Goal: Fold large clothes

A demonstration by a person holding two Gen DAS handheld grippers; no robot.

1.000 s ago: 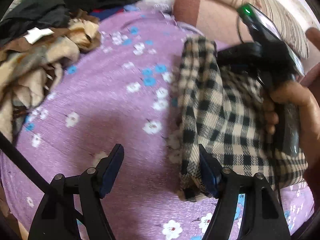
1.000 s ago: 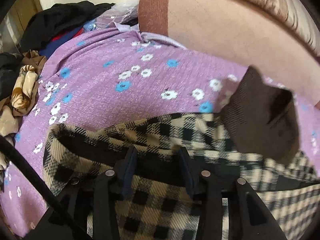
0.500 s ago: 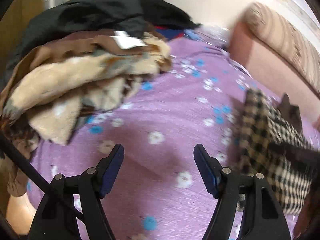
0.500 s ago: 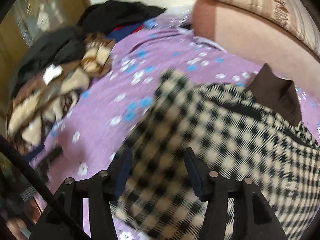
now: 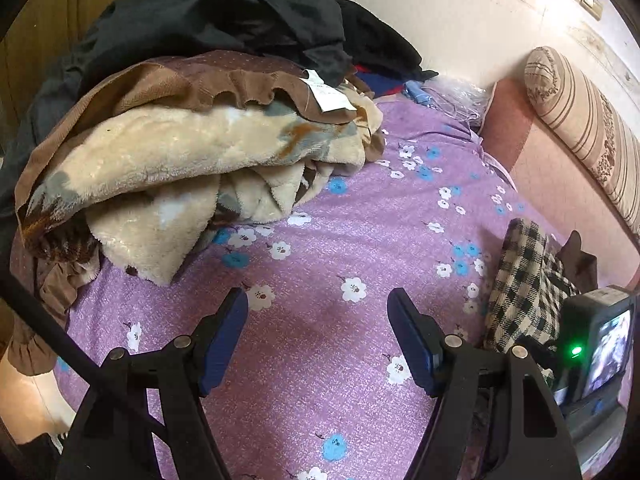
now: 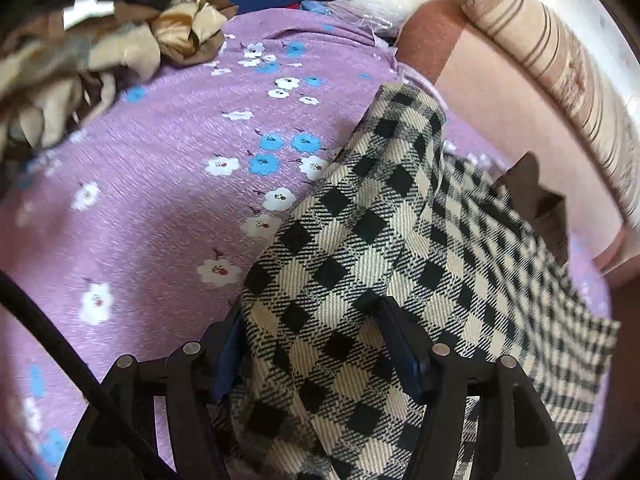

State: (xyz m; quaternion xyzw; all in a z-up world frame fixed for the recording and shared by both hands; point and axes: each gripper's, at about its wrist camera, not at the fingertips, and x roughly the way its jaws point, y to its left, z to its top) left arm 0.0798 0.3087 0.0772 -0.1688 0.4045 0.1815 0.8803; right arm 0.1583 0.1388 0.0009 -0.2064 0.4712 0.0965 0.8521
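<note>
The left claw [image 5: 316, 336] stands wide apart with nothing between its blue pads [image 5: 226, 334]; only the purple flowered bedsheet [image 5: 360, 240] shows in the gap. It hovers above the sheet, pointing toward the 12 o'clock end of the bed, and touches no cloth.

The right claw [image 6: 316, 356] is clamped on the checked shirt [image 6: 352, 248]: a thick fold of the black-and-cream cloth fills the whole space between its fingers and hides most of the left pad, while the right pad presses against the fabric's edge. The cloth rises from the claw toward 1 o'clock, drawn up in a ridge off the bed, and the rest of the shirt spreads away to 3 o'clock, blurred. A dark brown collar [image 6: 536, 196] lies at the shirt's far side, around 2 o'clock in the right wrist view.

From the left wrist view the same shirt [image 5: 524, 288] sits at 3 o'clock, well apart from the left claw, with the right tool's camera body [image 5: 600, 340] and its green light at about 4 o'clock, just beside the cloth.

A heap of blankets [image 5: 192, 168], cream fleece with a brown ruffled edge and a white tag, lies from 9 to 11 o'clock on the sheet, near the left claw's left finger. Black clothes [image 5: 224, 20] are piled on top of it at 12 o'clock. A pink headboard [image 5: 560, 184] with a striped bolster [image 5: 580, 120] runs along the bed between 1 and 3 o'clock. A black cable [image 6: 60, 360] crosses the lower left of the right wrist view.
</note>
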